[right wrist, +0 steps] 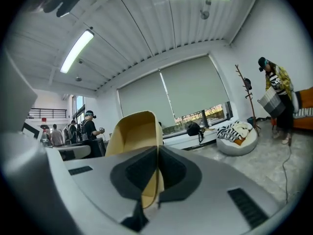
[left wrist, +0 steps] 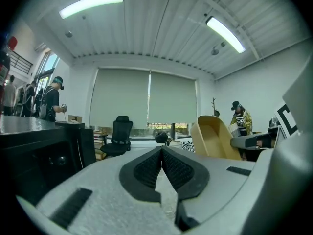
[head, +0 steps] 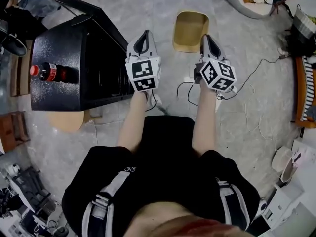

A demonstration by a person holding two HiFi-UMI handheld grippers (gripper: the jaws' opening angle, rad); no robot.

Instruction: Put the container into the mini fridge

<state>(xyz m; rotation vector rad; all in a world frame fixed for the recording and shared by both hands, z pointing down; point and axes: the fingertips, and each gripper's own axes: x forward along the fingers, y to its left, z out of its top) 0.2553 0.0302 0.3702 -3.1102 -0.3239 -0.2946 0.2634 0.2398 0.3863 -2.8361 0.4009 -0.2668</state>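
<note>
My right gripper (head: 206, 38) pinches the rim of the tan plastic container (head: 189, 31); my left gripper (head: 143, 34) is closed, empty. I'd carry it level into the black mini fridge (head: 74, 68).

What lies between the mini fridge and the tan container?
The left gripper, jaws shut and empty, over bare floor; the head view shows it between mini fridge and tan container.

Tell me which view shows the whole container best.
The head view: the whole tan container shows from above, open and empty, right gripper at its edge. The right gripper view has it close, its wall between the shut jaws; the left gripper view catches it off to the right.
</note>
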